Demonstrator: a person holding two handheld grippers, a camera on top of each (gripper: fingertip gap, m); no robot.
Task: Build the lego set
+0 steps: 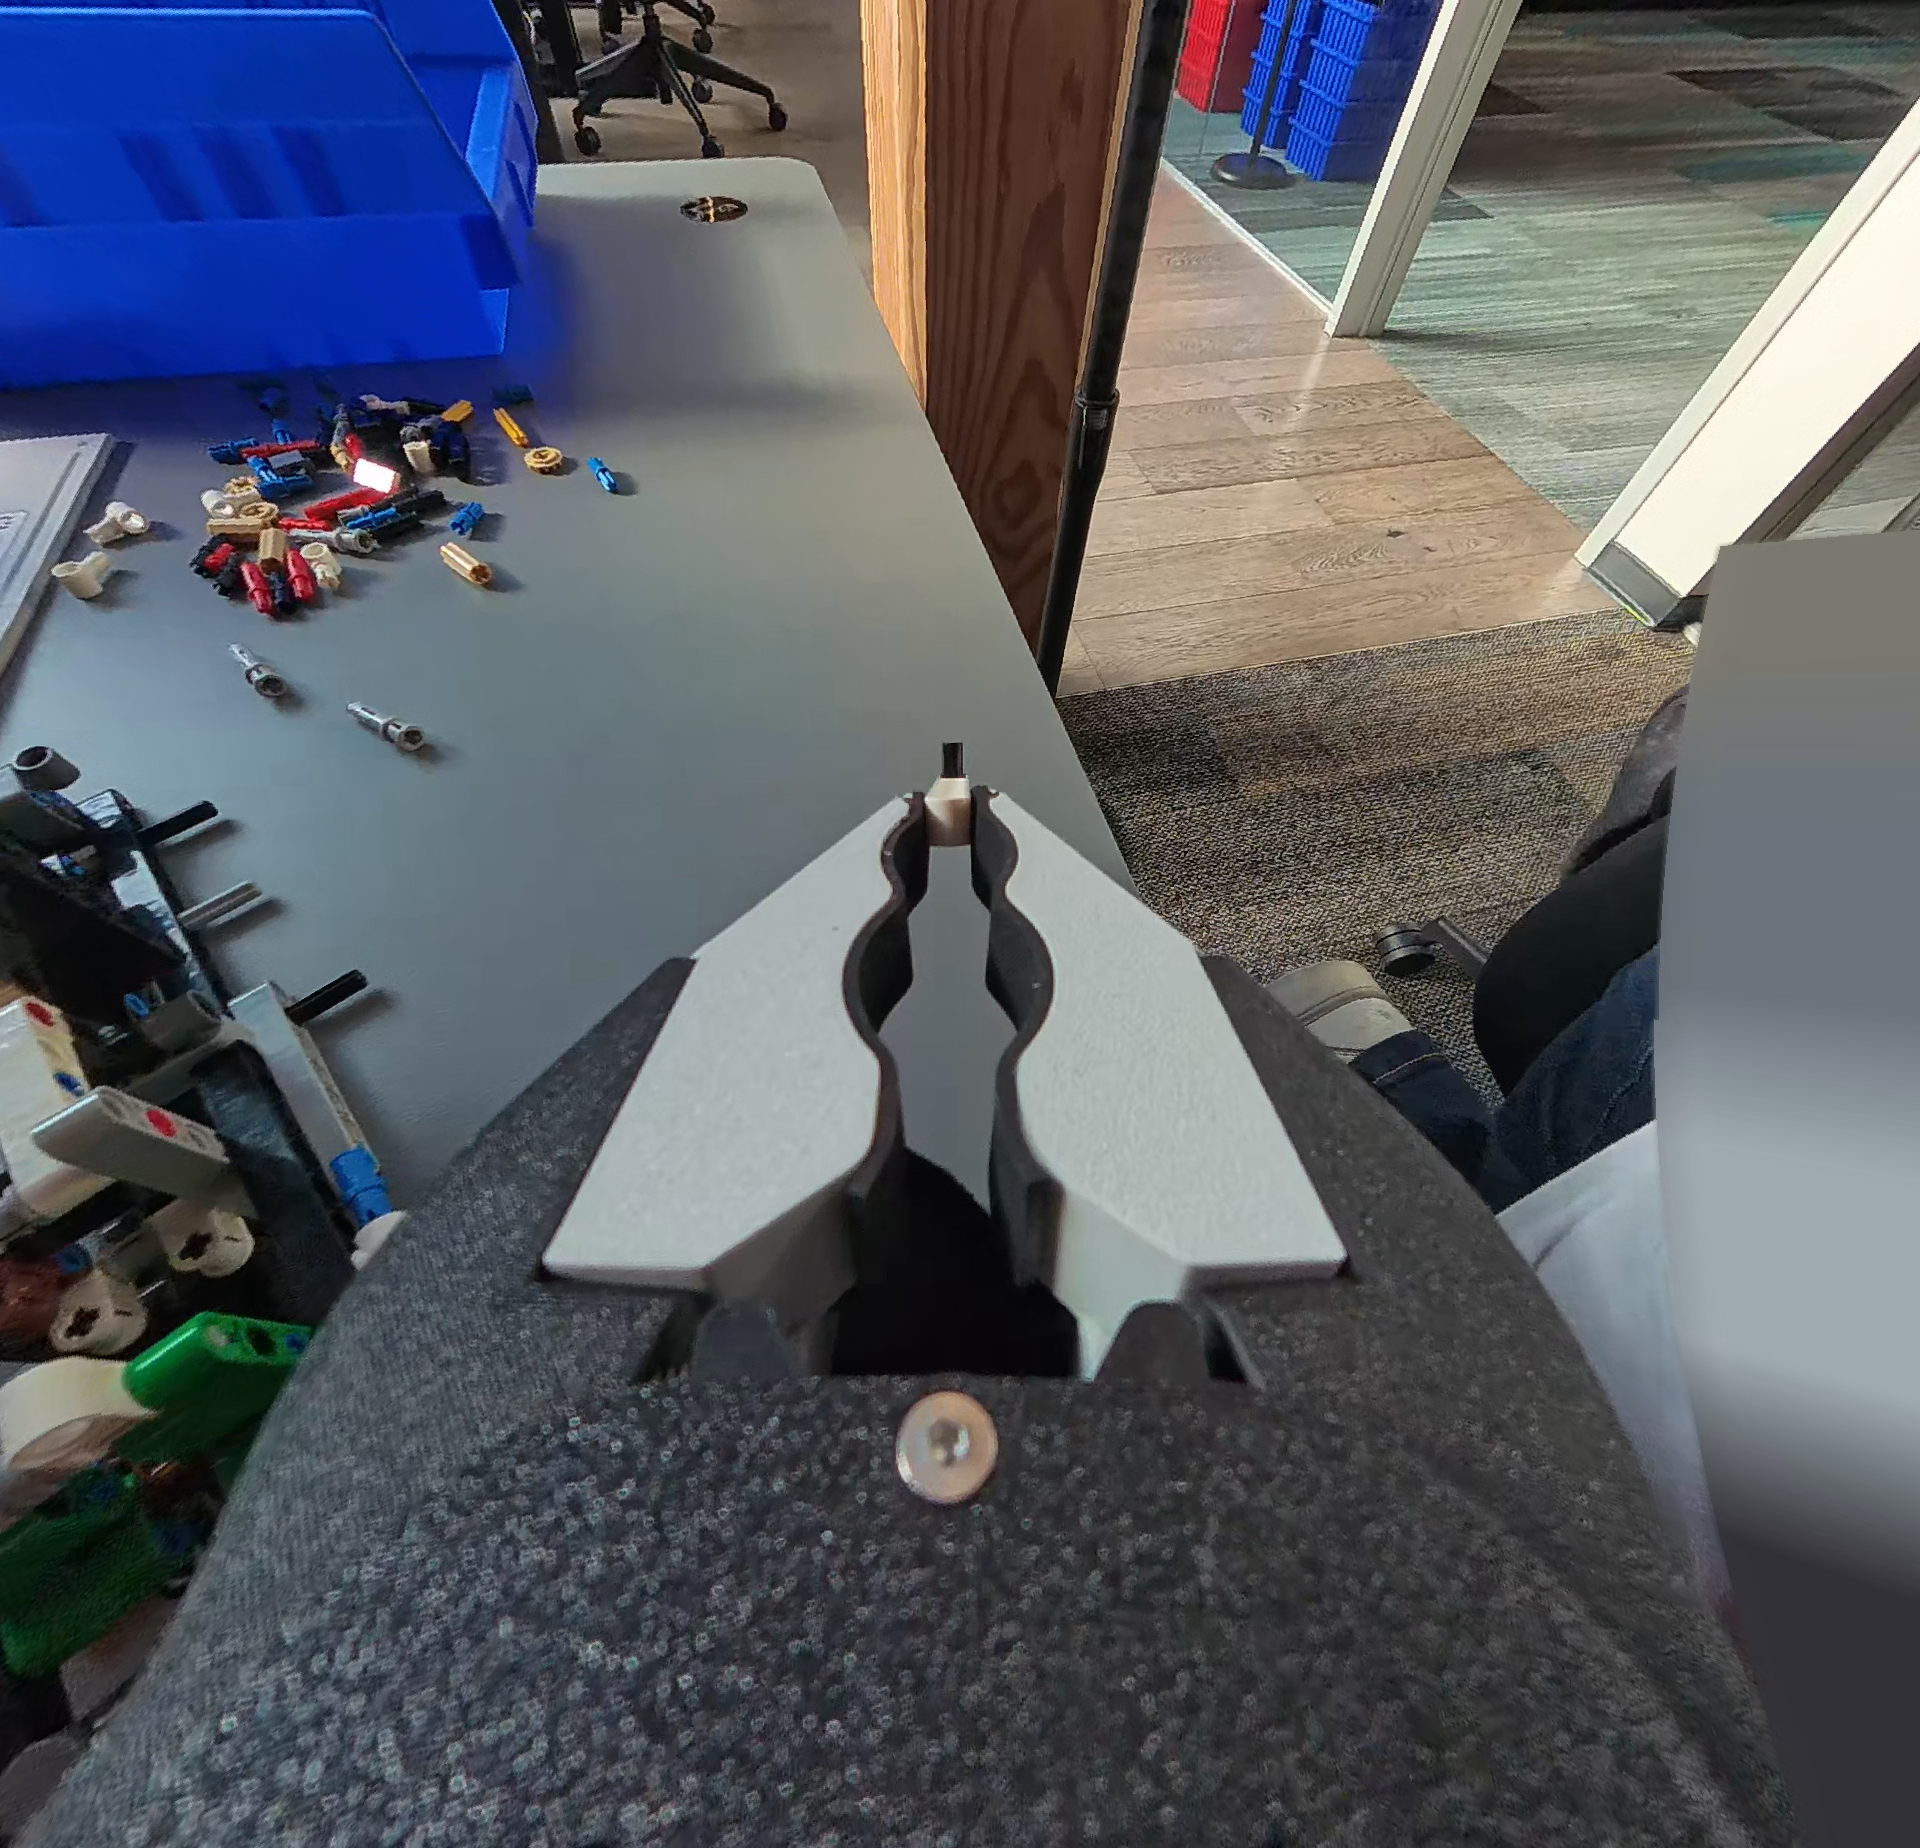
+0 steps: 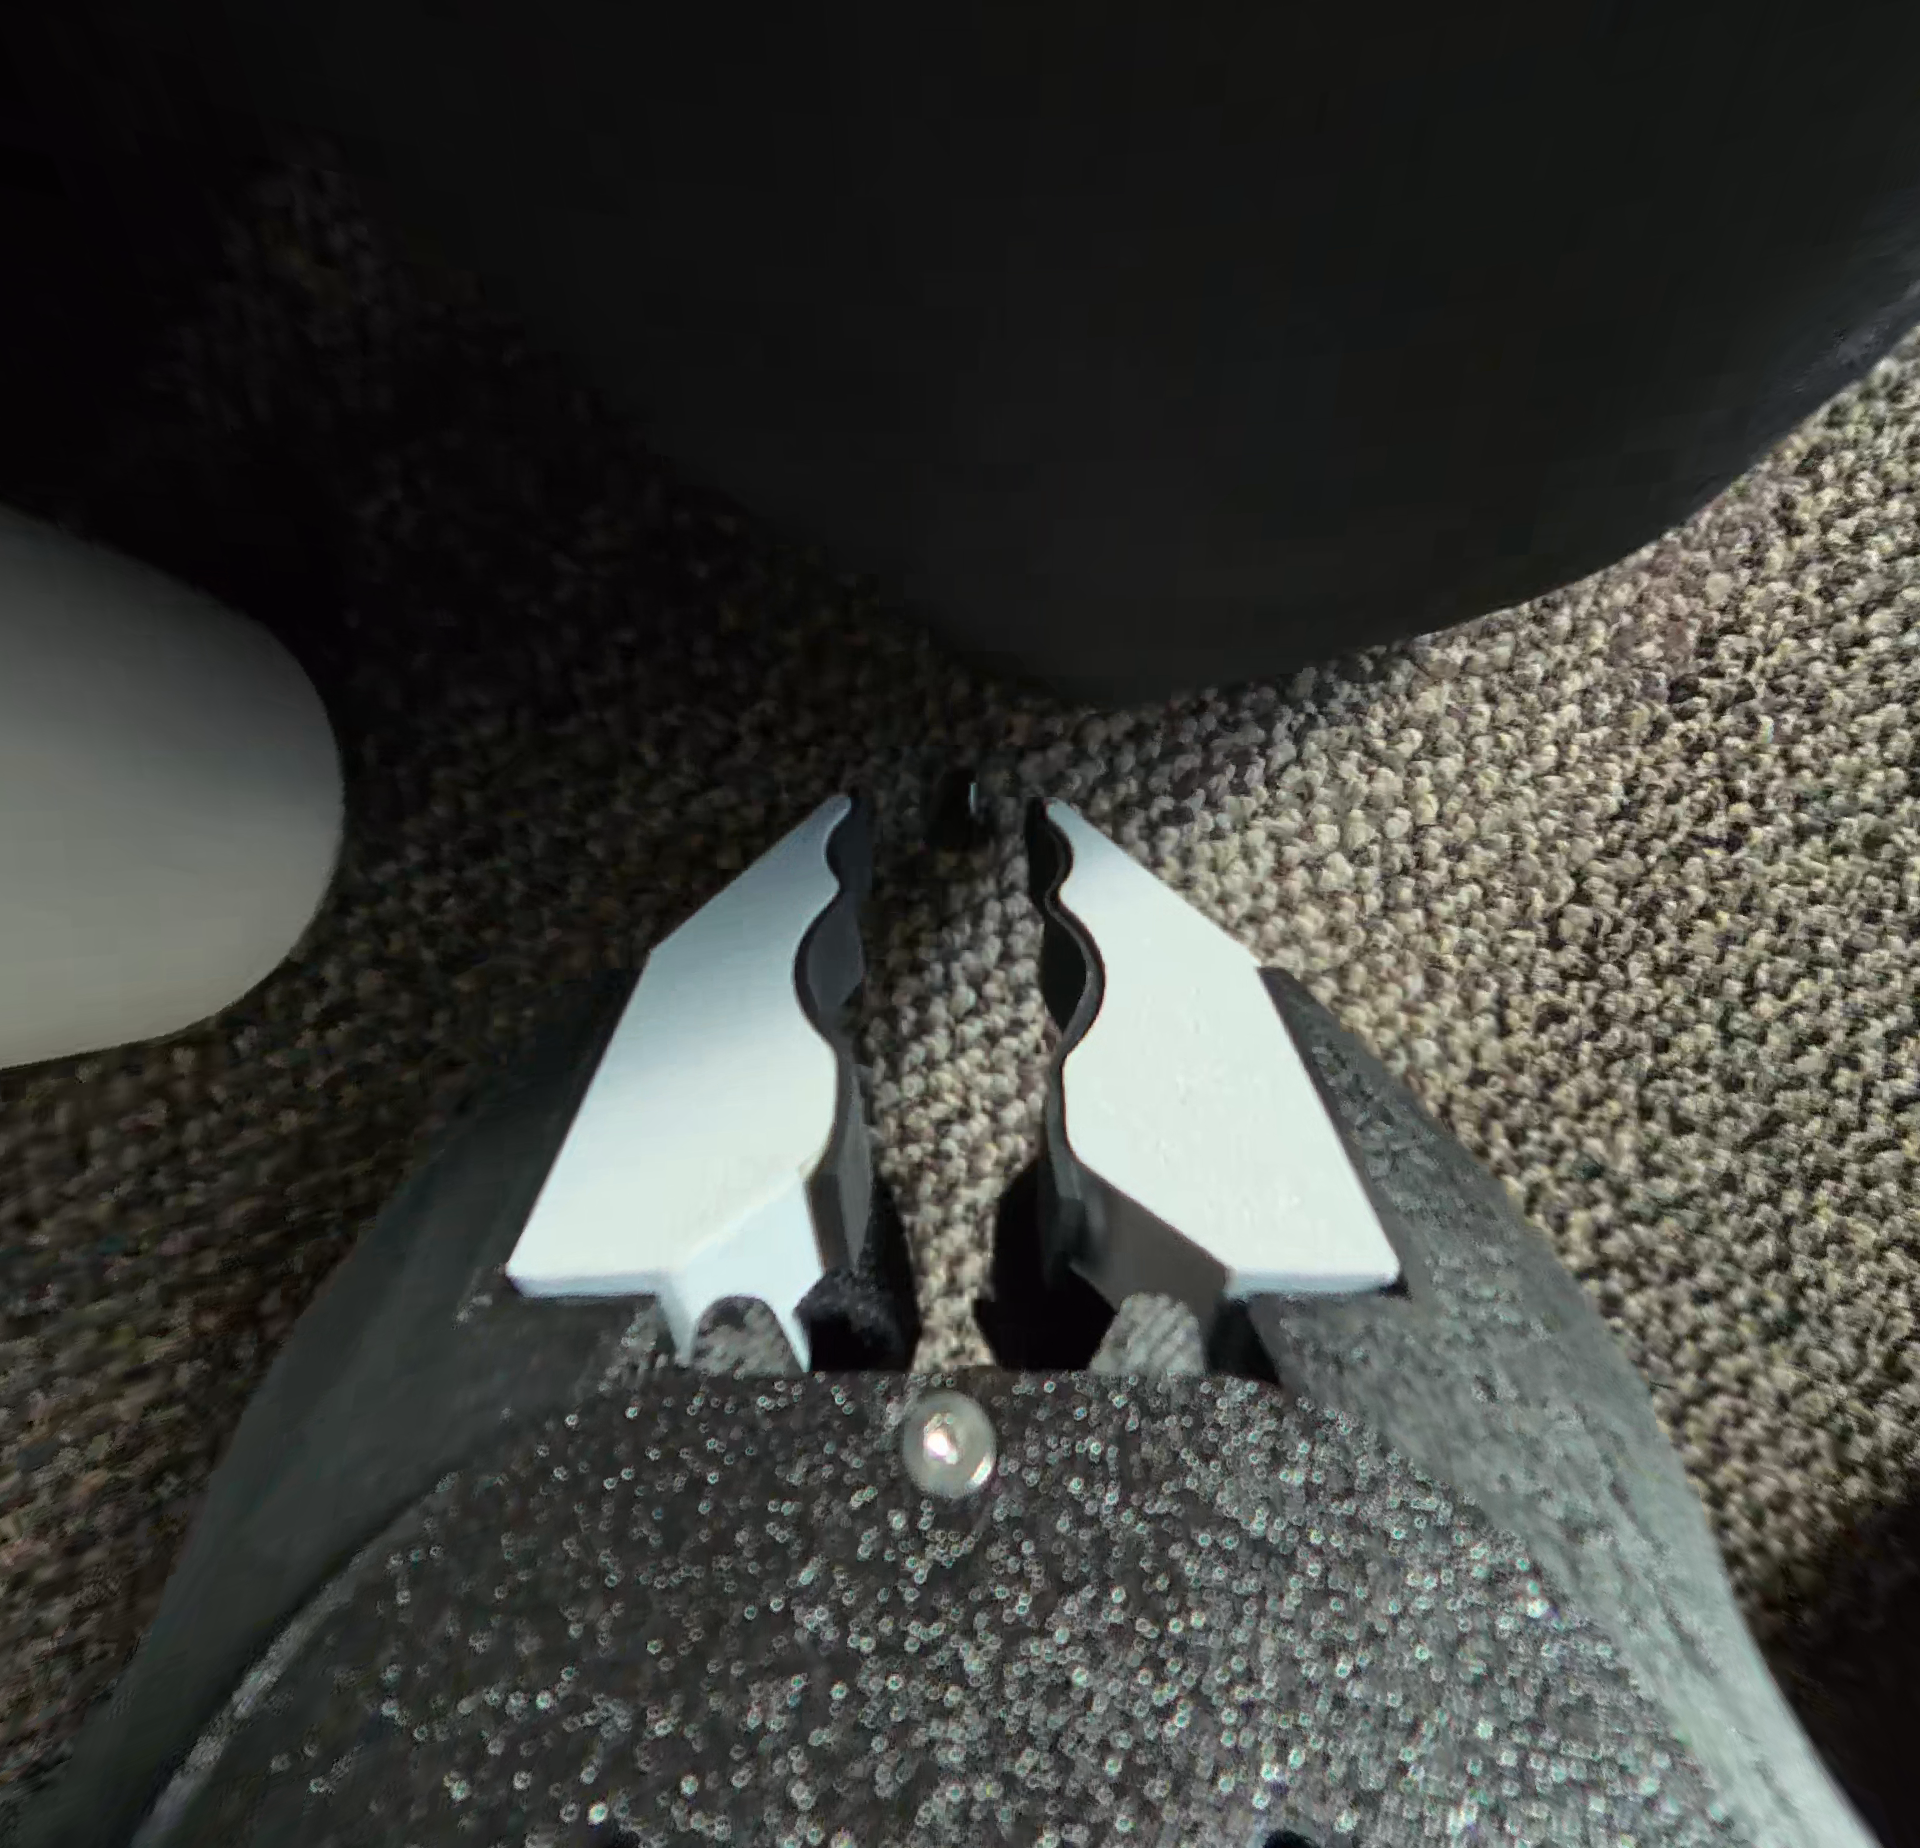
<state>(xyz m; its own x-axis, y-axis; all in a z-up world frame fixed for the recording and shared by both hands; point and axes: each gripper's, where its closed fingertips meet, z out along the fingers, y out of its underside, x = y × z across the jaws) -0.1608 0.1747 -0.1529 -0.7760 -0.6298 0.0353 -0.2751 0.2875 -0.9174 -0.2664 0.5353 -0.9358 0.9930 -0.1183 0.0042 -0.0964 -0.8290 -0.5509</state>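
Lego pin on carpet at twelve o'clock of parted right gripper: straddle squarely, pinch gently; left gripper clamps cream connector over grey table

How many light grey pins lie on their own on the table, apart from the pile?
2. One grey pin lies just below the loose pile; the second grey pin lies to its lower right. Others may be hidden within the pile.
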